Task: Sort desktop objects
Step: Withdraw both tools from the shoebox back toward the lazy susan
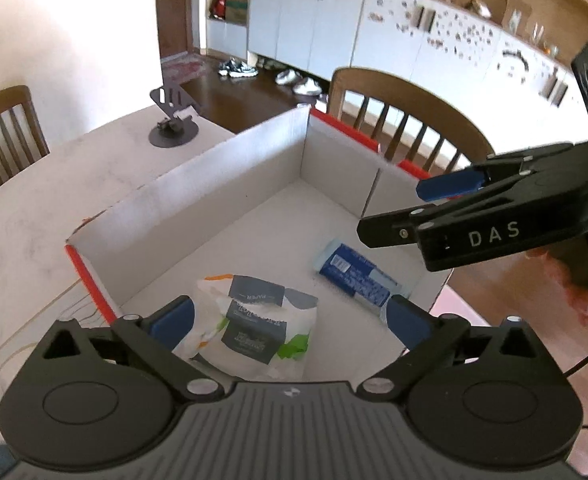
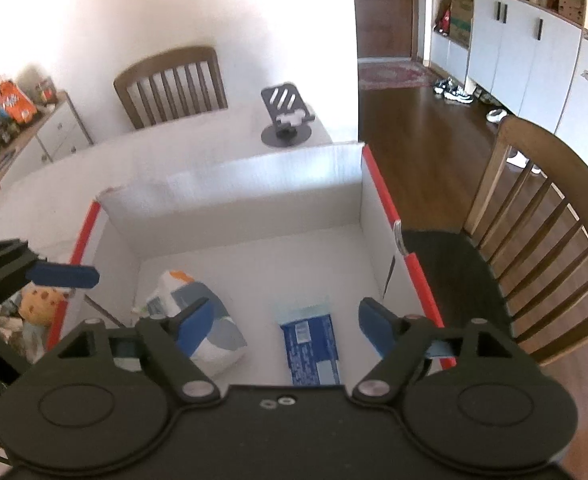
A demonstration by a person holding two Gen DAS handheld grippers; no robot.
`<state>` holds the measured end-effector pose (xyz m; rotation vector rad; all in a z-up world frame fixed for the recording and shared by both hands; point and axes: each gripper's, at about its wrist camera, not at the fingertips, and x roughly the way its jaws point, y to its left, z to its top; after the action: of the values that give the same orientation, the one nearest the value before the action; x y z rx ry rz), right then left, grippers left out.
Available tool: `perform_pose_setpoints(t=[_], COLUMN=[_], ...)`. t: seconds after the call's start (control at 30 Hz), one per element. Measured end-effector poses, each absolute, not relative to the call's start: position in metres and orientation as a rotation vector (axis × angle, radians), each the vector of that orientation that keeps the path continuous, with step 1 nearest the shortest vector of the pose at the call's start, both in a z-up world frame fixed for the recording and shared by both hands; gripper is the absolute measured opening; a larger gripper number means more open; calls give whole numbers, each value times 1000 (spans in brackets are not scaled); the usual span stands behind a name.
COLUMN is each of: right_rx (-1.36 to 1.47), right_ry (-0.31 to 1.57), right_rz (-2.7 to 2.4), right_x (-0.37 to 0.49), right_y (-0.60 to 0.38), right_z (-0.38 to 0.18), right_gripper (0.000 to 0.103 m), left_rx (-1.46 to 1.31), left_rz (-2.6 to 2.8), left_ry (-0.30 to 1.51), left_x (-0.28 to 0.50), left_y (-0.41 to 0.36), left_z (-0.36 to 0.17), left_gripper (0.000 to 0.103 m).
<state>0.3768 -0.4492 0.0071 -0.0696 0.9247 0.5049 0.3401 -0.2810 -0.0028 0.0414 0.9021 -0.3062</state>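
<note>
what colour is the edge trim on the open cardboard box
Red-orange trim along the rim of the white cardboard box, clearest in the right wrist view.

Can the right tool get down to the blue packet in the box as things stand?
Probably yes. The right tool is open directly above the blue packet, the box has no lid, and the tissue pack lies apart.

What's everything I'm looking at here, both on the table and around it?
Cardboard box: one, white with red edges, open on the table.
Tissue pack: one, white, grey and green, lying in the box.
Blue packet: one, blue and white, in the box beside the tissue pack.
Phone stand: one, dark grey, on the table beyond the box.
Snack bags: colourful, outside the box's left wall; count unclear.
Chairs: two, brown wood, around the table.
Cabinets: white, far wall.
Left tool: black, blue pads, open above the box.
Right tool: same, open.
</note>
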Motion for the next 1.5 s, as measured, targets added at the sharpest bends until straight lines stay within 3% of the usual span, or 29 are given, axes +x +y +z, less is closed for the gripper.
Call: perform_pose_setpoints(t=[0.33,1.5], right_rx=[-4,5], right_ry=[876,825], right_rz=[465,474], right_x=[354,273], right_y=[-455,-352], right_z=[18,32], right_gripper=[90,91], left_rx=[-18,-137], left_rz=[-272,-163], left_ry=[827,782], left_x=[311,204], left_y=[-262,-138], left_z=[14,21], left_gripper=[103,103])
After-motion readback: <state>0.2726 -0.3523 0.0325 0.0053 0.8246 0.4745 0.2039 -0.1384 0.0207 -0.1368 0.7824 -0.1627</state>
